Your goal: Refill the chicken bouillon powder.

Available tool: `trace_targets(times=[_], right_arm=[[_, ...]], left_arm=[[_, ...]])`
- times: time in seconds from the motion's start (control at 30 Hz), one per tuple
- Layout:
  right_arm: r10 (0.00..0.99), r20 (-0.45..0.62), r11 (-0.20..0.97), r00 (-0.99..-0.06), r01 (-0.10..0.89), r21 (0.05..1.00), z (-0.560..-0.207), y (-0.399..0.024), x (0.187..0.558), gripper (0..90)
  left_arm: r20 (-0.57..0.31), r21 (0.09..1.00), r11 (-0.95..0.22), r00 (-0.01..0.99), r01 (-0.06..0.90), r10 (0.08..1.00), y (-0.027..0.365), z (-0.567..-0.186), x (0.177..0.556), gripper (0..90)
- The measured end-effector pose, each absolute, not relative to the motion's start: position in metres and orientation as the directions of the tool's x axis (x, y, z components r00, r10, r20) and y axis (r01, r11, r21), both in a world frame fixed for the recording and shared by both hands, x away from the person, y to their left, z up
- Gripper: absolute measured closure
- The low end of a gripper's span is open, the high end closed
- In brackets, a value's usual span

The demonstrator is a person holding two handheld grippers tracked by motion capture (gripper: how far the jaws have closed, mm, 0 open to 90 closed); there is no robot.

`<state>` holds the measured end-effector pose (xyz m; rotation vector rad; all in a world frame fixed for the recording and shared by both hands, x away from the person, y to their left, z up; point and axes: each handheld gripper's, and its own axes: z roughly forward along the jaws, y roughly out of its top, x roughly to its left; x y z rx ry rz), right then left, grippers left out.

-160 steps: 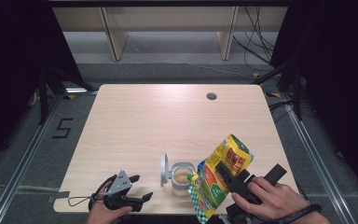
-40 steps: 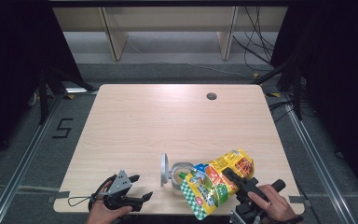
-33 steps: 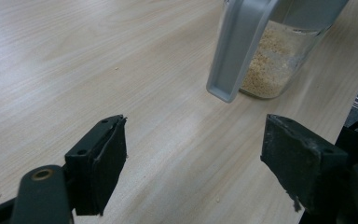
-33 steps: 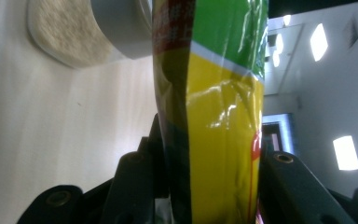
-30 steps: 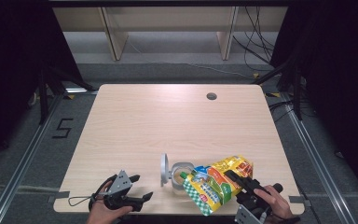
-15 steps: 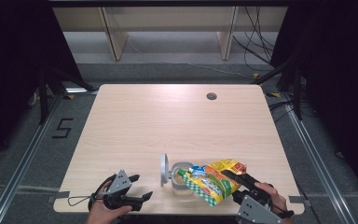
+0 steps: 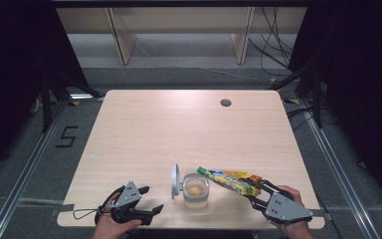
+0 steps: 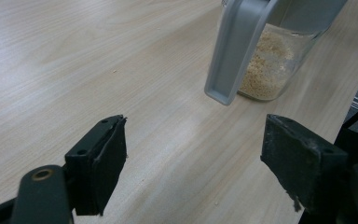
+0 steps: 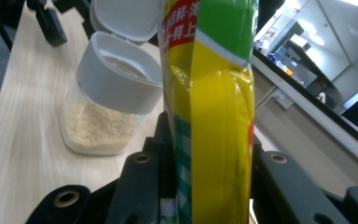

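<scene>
My right tongs (image 7: 256, 188) grasp a yellow and green snack bag (image 7: 230, 180), and their jaws have just been closing on it. The bag lies almost level at the near edge of the worktop (image 7: 179, 129), its far end reaching toward nine o'clock over the rim of a glass jar (image 7: 195, 190) partly full of pale grains. The jar's grey flip lid (image 7: 175, 181) stands open on its nine o'clock side. My left tongs (image 7: 149, 199) rest released on the worktop at the jar's nine o'clock, jaws wide apart with nothing between them.
</scene>
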<state>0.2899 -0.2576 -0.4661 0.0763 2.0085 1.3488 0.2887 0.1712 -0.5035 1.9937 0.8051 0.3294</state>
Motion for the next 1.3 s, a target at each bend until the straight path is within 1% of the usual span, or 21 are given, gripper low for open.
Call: trace_targets(times=[0.1,0.13,0.17,0.2,0.27,0.3,0.33,0.43,0.47,0.53,0.57,0.6,0.63,0.77,0.83,0.9,1.1,1.17,1.2,1.23,1.3], right_arm=[[0.425,-0.491,0.437,-0.761,-0.303,0.847,-0.468,-0.259,0.293,70.6],[0.430,-0.468,0.429,-0.772,-0.282,0.858,-0.471,-0.260,0.297,71.0],[0.430,-0.468,0.429,-0.772,-0.282,0.858,-0.471,-0.260,0.297,71.0],[0.443,-0.445,0.428,-0.778,-0.253,0.868,-0.474,-0.260,0.302,71.2],[0.447,-0.424,0.415,-0.787,-0.238,0.878,-0.477,-0.261,0.308,71.3],[0.447,-0.424,0.415,-0.787,-0.238,0.878,-0.477,-0.261,0.308,71.3],[0.461,-0.398,0.399,-0.793,-0.215,0.891,-0.479,-0.261,0.314,71.3],[0.483,-0.384,0.386,-0.787,-0.203,0.900,-0.480,-0.262,0.318,71.4],[0.497,-0.361,0.375,-0.789,-0.180,0.909,-0.481,-0.262,0.319,71.4],[0.508,-0.352,0.360,-0.786,-0.177,0.916,-0.484,-0.262,0.329,71.5],[0.508,-0.352,0.360,-0.786,-0.177,0.916,-0.484,-0.262,0.329,71.5],[0.529,-0.324,0.349,-0.785,-0.147,0.925,-0.486,-0.260,0.333,71.7],[0.535,-0.310,0.338,-0.786,-0.137,0.931,-0.487,-0.260,0.336,71.7],[0.563,-0.297,0.315,-0.772,-0.132,0.940,-0.489,-0.261,0.345,71.7],[0.569,-0.269,0.318,-0.777,-0.094,0.943,-0.493,-0.263,0.349,71.7],[0.573,-0.270,0.328,-0.774,-0.085,0.941,-0.495,-0.263,0.349,71.7],[0.604,-0.231,0.293,-0.763,-0.057,0.954,-0.499,-0.268,0.349,71.7],[0.607,-0.230,0.293,-0.761,-0.054,0.955,-0.499,-0.269,0.348,71.7],[0.620,-0.241,0.296,-0.747,-0.063,0.953,-0.498,-0.271,0.348,71.6],[0.622,-0.225,0.296,-0.750,-0.040,0.954,-0.498,-0.271,0.345,71.6],[0.622,-0.236,0.301,-0.747,-0.049,0.952,-0.497,-0.271,0.345,71.5]], left_arm=[[-0.085,0.843,-0.355,0.752,0.404,0.654,0.171,-0.504,0.288,21.7],[-0.065,0.830,-0.387,0.758,0.403,0.649,0.172,-0.503,0.289,21.7],[-0.065,0.830,-0.387,0.758,0.403,0.649,0.172,-0.503,0.289,21.7],[-0.077,0.840,-0.366,0.757,0.400,0.649,0.170,-0.503,0.289,21.6],[-0.066,0.839,-0.378,0.763,0.392,0.643,0.171,-0.503,0.290,21.7],[-0.090,0.837,-0.358,0.750,0.413,0.655,0.170,-0.504,0.288,21.7],[-0.089,0.837,-0.360,0.752,0.412,0.653,0.170,-0.504,0.289,21.7],[-0.068,0.836,-0.378,0.759,0.397,0.647,0.171,-0.503,0.290,21.7],[-0.053,0.830,-0.396,0.763,0.392,0.644,0.172,-0.503,0.291,21.7],[-0.058,0.831,-0.389,0.757,0.398,0.651,0.171,-0.503,0.290,21.7],[-0.083,0.836,-0.364,0.751,0.410,0.655,0.169,-0.504,0.289,21.7],[-0.084,0.837,-0.363,0.751,0.410,0.654,0.170,-0.503,0.288,21.7],[-0.079,0.838,-0.366,0.755,0.404,0.651,0.170,-0.503,0.289,21.7],[-0.086,0.844,-0.353,0.751,0.404,0.654,0.171,-0.503,0.289,21.7],[-0.070,0.841,-0.370,0.757,0.395,0.650,0.172,-0.502,0.289,21.7],[-0.079,0.844,-0.358,0.754,0.398,0.652,0.172,-0.502,0.288,21.7],[-0.079,0.842,-0.360,0.752,0.402,0.654,0.172,-0.502,0.287,21.7],[-0.073,0.841,-0.365,0.753,0.399,0.654,0.172,-0.502,0.287,21.7],[-0.090,0.844,-0.347,0.745,0.409,0.660,0.171,-0.503,0.287,21.7],[-0.078,0.840,-0.362,0.750,0.405,0.657,0.172,-0.502,0.288,21.7],[-0.087,0.844,-0.348,0.744,0.409,0.662,0.171,-0.503,0.287,21.7]])
